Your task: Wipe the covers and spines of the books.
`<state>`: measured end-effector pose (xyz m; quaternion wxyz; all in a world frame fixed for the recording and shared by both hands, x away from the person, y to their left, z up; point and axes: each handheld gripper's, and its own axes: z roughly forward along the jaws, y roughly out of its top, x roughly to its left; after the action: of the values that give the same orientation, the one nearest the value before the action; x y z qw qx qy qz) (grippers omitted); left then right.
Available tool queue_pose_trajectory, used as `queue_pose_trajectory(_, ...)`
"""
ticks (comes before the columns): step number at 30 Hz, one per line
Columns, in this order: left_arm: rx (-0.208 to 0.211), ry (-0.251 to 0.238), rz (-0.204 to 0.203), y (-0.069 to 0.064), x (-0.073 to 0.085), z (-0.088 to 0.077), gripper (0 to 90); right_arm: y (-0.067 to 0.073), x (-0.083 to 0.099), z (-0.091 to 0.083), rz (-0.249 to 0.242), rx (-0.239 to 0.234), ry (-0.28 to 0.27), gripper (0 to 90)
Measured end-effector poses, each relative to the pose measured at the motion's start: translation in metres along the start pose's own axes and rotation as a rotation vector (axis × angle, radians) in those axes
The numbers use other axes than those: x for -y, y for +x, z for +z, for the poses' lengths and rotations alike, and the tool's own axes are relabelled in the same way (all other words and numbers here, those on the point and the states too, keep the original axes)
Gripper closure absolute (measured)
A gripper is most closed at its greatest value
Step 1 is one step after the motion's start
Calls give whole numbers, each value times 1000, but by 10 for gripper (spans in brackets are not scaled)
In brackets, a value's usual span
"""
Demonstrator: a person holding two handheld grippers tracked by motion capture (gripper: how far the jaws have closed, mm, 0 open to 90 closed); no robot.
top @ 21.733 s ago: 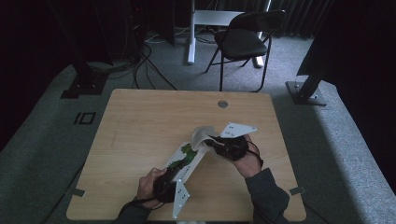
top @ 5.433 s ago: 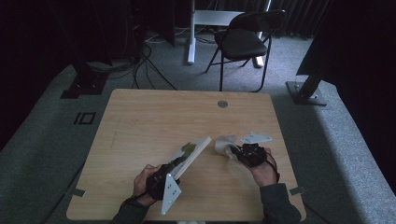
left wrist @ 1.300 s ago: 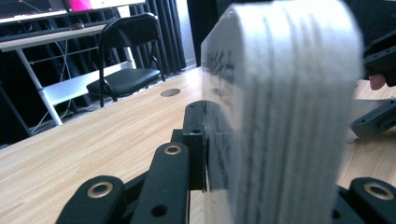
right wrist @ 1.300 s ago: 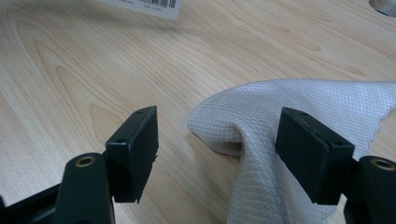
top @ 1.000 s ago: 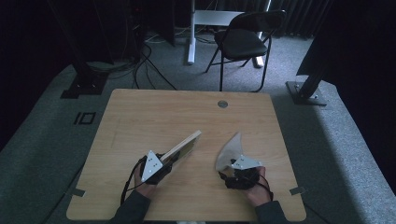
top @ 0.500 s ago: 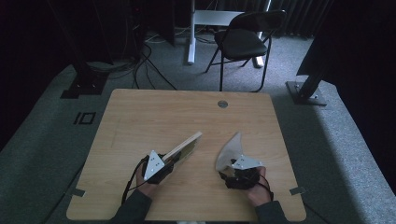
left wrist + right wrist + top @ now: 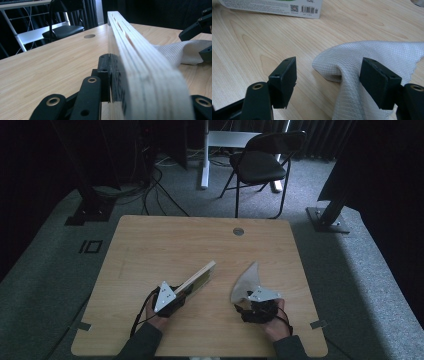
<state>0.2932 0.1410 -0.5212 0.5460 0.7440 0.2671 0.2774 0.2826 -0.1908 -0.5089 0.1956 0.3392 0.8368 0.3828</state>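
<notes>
Wooden board clamped on edge in left gripper, tilted up off the table. Right gripper wide apart, gripping nothing, straddling grey cloth right of board.

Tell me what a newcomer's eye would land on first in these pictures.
First, the wooden board, raised at a slant over the middle of the table and clamped on edge by the left hand-held gripper. Next, the white cloth lying to its right, with the right hand-held gripper standing open around a fold of it. Behind the table stands a black folding chair.
</notes>
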Motion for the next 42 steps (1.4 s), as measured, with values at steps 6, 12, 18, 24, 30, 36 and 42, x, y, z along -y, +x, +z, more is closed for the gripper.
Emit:
queue_pose_trajectory(6,0,17,-14,2,4,2,770,0,0,0,0,0,2,295)
queue_pose_trajectory(12,-1,11,-25,3,5,2,766,0,1,0,1,-1,3,295)
queue_pose_trajectory(18,0,5,-35,4,6,1,724,1,1,1,-3,-3,8,295)
queue_pose_trajectory(24,-13,-6,-39,6,6,0,603,1,1,1,0,-5,10,295)
queue_pose_trajectory(30,-22,-14,-49,6,5,-3,496,1,1,1,4,-3,8,286)
queue_pose_trajectory(36,-45,-17,-61,6,2,-7,351,1,1,1,5,-2,10,284)
queue_pose_trajectory(42,-39,-19,-65,4,0,-13,295,1,2,1,5,-1,11,280)
